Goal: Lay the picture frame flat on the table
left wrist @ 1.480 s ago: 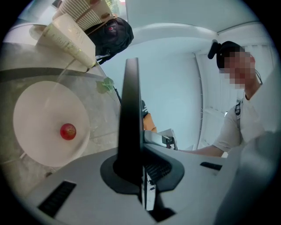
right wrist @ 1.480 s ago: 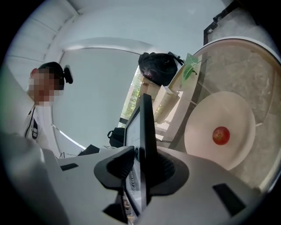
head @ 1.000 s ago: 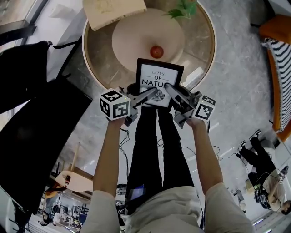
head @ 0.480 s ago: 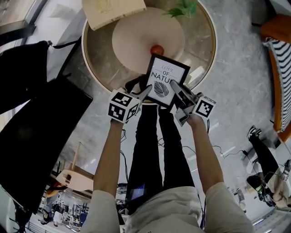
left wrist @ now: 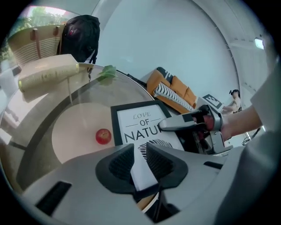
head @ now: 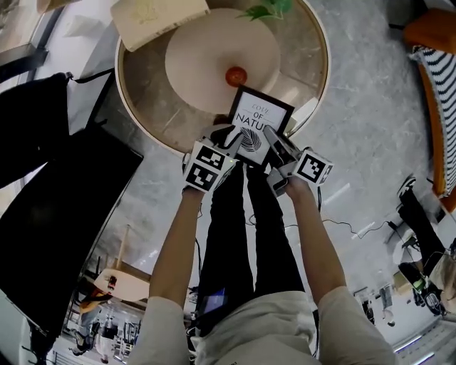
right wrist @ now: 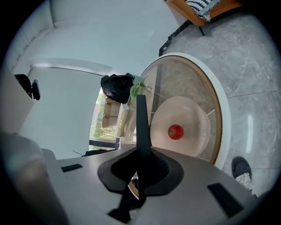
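Note:
The black picture frame (head: 258, 125) with its white "LOVE OF NATURE" print hangs tilted over the near rim of the round glass table (head: 125, 100). My right gripper (head: 271, 137) is shut on the frame's right edge; in the right gripper view that edge (right wrist: 141, 118) stands upright between the jaws (right wrist: 140, 163). My left gripper (head: 230, 140) is at the frame's lower left, jaws closing. In the left gripper view the frame's (left wrist: 139, 124) white near edge sits between the pads (left wrist: 139, 154) and they touch it. The right gripper (left wrist: 181, 123) also shows in that view.
A red apple (head: 236, 75) lies on a pale round mat (head: 206, 50) in the table's middle. A cream book (head: 153, 18) and a green leaf (head: 262, 11) sit at the far side. A black bag (head: 35, 121) is left, an orange chair (head: 431, 28) right.
The frame has been carried farther over the table and turned askew. The left gripper moved in to the frame's lower left and its jaws came together on it. The right gripper kept its hold.

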Available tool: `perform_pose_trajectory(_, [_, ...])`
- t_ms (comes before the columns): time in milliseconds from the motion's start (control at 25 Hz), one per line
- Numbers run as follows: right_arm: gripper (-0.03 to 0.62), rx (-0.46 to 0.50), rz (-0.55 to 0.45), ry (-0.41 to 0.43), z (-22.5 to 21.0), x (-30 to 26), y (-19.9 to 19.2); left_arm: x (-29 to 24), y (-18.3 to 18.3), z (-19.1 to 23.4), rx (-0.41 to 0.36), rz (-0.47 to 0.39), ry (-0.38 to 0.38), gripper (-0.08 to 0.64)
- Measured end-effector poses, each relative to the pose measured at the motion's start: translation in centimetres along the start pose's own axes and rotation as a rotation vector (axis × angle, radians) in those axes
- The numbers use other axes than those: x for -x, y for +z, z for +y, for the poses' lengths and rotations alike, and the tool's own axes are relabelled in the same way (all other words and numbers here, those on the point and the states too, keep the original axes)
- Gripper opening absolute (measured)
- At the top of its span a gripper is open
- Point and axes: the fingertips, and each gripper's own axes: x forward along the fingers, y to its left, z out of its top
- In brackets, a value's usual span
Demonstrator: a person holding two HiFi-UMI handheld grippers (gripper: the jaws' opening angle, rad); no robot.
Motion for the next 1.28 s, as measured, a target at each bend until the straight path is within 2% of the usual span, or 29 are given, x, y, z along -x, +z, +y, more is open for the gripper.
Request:
perform_pose_trajectory(200, [0.052,0.047,-0.014,-0.070,-0.3,0.3,0.2,-1.3,-1.1,-0.3,-0.031,0.052,0.053,0.058])
perform_pose_trajectory(480, [0.077,0.135,0.011,-0.147,-0.8,0.0,0.4,-1.8,-1.1,-0.2,-0.014,0.047,0.092,0.058])
perform_pose_trajectory(760, [0.124,0.343,0.092,-0.228,-0.5,-1.2,0.1,-1.8,-1.4,0.3,0.027,0.049,0.111,0.058])
perform_pose_trajectory(1040, [0.178,0.552,0.107,-0.332,1.0,-4.1,1.0,-0.8,0.1,2.7,0.041,0.020,0.122,0.058])
perform_pose_trajectory(1160, [0.198,0.594,0.100,-0.355,1.3,-5.3,1.3,-0.5,0.5,3.7,0.057,0.001,0.114,0.058])
perform_pose_trajectory(1280, [0.212,0.595,0.091,-0.361,1.4,-6.1,1.4,-0.3,0.7,4.5,0.068,-0.014,0.103,0.058])
